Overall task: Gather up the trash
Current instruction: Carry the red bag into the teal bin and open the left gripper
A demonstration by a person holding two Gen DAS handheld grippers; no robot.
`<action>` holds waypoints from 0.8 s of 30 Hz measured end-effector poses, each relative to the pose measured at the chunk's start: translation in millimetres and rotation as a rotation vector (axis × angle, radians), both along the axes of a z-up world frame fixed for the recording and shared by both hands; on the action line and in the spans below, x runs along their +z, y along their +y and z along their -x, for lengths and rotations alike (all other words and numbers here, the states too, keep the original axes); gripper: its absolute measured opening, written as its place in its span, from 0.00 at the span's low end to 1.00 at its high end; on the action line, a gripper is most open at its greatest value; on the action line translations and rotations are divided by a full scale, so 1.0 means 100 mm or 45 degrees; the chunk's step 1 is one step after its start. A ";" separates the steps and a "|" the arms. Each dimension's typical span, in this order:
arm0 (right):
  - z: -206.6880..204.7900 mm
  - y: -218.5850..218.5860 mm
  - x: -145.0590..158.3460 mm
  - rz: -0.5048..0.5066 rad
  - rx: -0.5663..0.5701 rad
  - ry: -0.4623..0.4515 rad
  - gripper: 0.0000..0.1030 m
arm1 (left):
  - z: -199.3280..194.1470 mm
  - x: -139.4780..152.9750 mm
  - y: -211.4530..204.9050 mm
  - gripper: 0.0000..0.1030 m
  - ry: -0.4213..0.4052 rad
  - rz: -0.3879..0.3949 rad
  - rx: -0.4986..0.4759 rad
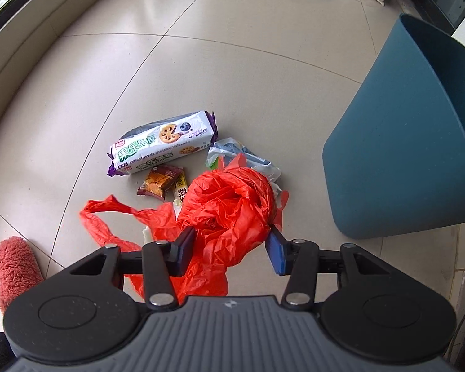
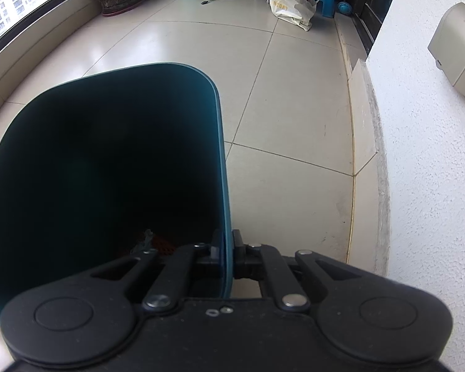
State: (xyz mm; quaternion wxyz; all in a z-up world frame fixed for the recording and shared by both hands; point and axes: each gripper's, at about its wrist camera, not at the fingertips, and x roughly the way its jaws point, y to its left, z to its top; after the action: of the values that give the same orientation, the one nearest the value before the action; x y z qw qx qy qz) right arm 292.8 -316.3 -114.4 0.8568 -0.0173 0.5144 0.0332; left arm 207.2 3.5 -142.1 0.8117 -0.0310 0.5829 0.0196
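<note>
Left gripper point(image 1: 229, 248) has the red bag point(image 1: 229, 210) bunched between its pads, jaws half spread around the crumpled plastic, one handle trailing out toward nine o'clock. On the floor past it, at eleven, lies the biscuit pack point(image 1: 164, 145), long axis running roughly eight to two, a small snack wrapper point(image 1: 159, 183) just beside it. The bin point(image 1: 418, 142) stands at two o'clock from the left gripper, so the load likely swings right. Right gripper point(image 2: 229, 254) is pressed tight on the bin's rim, steadying it.
</note>
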 end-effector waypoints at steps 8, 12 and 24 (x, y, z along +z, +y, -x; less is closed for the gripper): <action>0.00 -0.02 0.00 -0.012 0.000 -0.001 0.03 | 0.02 0.68 -0.21 0.46 -0.099 0.042 -0.065; 0.00 -0.03 0.00 -0.009 0.001 -0.004 0.03 | -0.02 0.94 -0.47 0.46 -0.137 0.037 -0.127; 0.03 -0.06 -0.01 -0.029 0.006 -0.016 0.02 | -0.33 1.39 -1.49 0.46 -0.289 0.043 -0.356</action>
State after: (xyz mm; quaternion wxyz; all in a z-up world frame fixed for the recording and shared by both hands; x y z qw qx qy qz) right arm 289.8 -321.8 -115.3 0.8600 -0.0090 0.5085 0.0412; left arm 240.5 -145.2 -2.8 0.8665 0.0348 0.4863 -0.1070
